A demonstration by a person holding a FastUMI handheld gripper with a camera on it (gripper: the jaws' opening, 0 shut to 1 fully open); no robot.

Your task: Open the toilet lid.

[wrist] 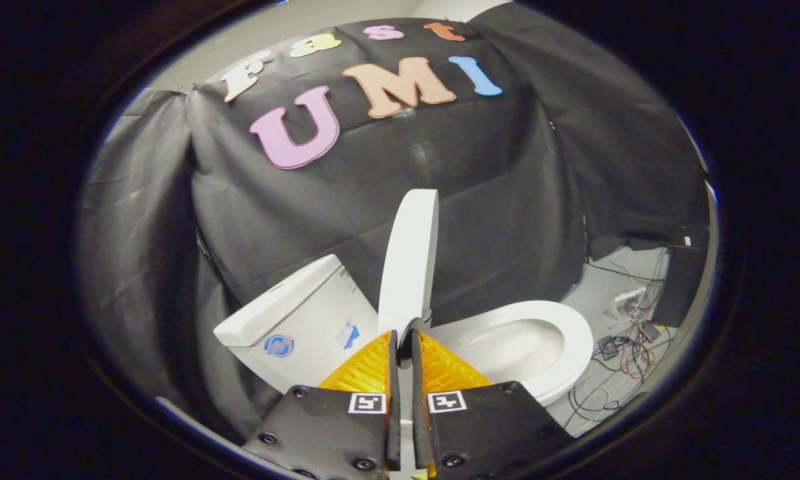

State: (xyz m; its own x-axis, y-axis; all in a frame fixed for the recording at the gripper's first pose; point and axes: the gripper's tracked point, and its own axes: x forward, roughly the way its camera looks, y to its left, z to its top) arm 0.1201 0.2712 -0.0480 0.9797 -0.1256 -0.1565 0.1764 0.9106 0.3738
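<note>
The white toilet lid (410, 260) stands raised, nearly upright, and I see it edge-on between the tank (287, 313) and the open seat and bowl (540, 340). My gripper (404, 332) meets the lid's near rim. Its two fingers are drawn close together with only a thin slot between them, and a strip of the white lid shows in that slot. One finger lies on the tank side of the lid, the other on the bowl side. The lid rises straight up beyond the fingertips.
Black cloth (480, 200) hangs close behind the toilet and along its tank side. On the pale floor past the bowl lie tangled cables and small devices (623, 347). A dark box (680, 280) stands by the cloth there.
</note>
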